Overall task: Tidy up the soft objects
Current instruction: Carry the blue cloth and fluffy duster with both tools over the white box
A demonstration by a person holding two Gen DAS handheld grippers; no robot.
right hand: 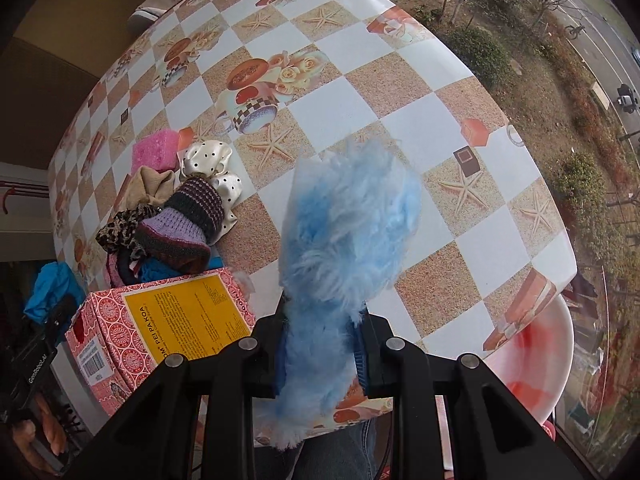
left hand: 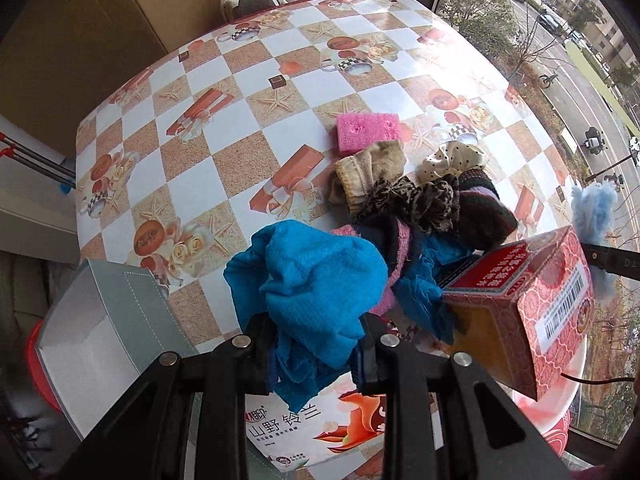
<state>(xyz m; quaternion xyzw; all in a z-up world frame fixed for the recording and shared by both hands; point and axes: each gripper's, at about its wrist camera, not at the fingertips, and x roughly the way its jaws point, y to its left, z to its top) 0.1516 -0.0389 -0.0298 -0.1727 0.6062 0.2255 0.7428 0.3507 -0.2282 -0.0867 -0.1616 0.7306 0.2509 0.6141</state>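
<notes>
My left gripper (left hand: 318, 350) is shut on a blue waffle cloth (left hand: 316, 276) held above the table's near edge. My right gripper (right hand: 320, 354) is shut on a fluffy light-blue piece (right hand: 348, 232), also seen at the right of the left wrist view (left hand: 596, 212). A pile of soft things lies on the checkered table (left hand: 208, 168): a pink sponge (left hand: 366, 132), a beige sock (left hand: 368, 174), a leopard scrunchie (left hand: 416, 200), a polka-dot scrunchie (left hand: 452, 160), a dark striped knit piece (right hand: 192, 216) and more blue cloth (left hand: 424, 296).
A red patterned box with a yellow face (right hand: 176, 316) stands at the near edge beside the pile. A grey open box (left hand: 104, 320) sits at the near left. A white and red basin (right hand: 536, 364) is below the table's right corner. A window runs along the right.
</notes>
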